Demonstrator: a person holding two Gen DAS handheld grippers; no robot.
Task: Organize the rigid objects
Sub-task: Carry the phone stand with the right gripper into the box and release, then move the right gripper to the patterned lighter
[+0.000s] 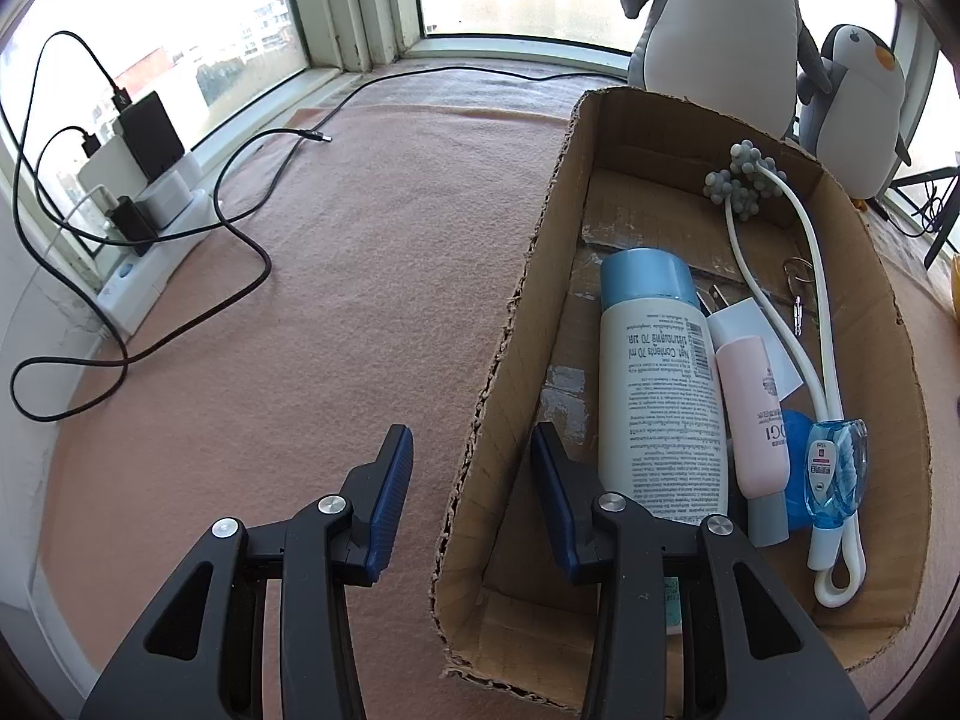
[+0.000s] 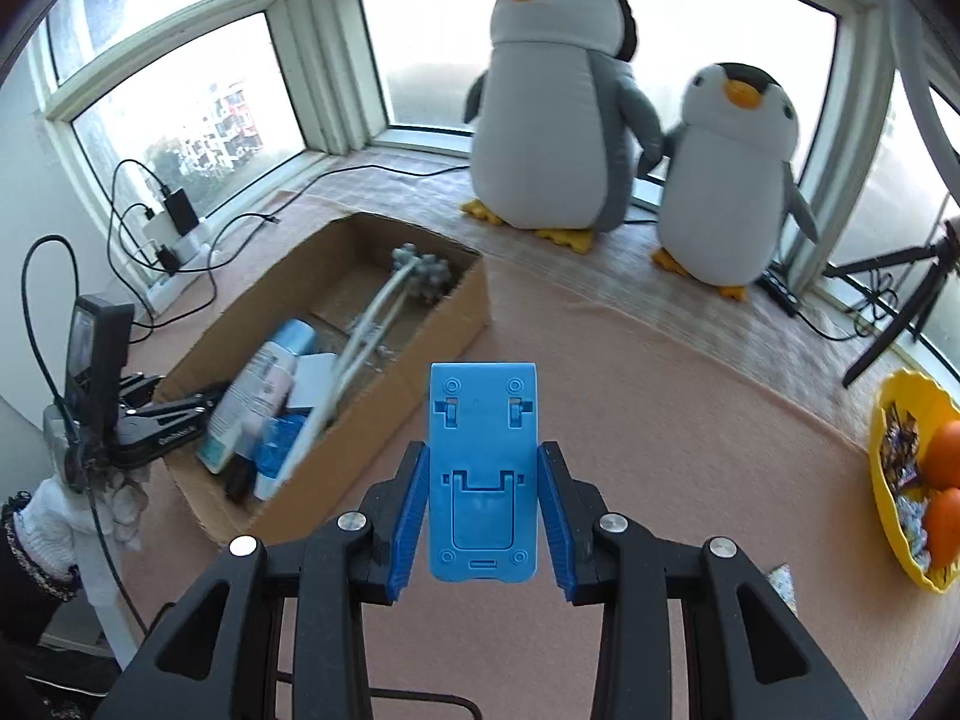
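The right tongs [image 2: 483, 516] hold a blue plastic stand [image 2: 483, 468] between their blue pads, gripped by its two long edges, so its long axis runs straight out along the fingers and most of its length juts past the tips. It hangs in the air above the pink-covered tabletop [image 2: 660, 420]. What the next move turns on, as I judge it, is the cardboard box [image 2: 414, 360], which lies ahead and to the left of these tongs in the right wrist view, its long axis slanting away toward the window. The stand would have to travel left and forward to come over the open top. Inside the box a white bottle with a blue cap [image 1: 657, 384], a pink tube [image 1: 757, 414] and a white looped massager [image 1: 780, 276] already lie side by side along the box's length, filling its right half; the strip of floor by the left wall is bare. The left tongs [image 1: 472, 492] are nearer the box: they straddle its near left wall [image 1: 480, 438], one finger inside and one outside. Their pads do not seem to touch the cardboard and they hold nothing, though they stand as narrow as they go.
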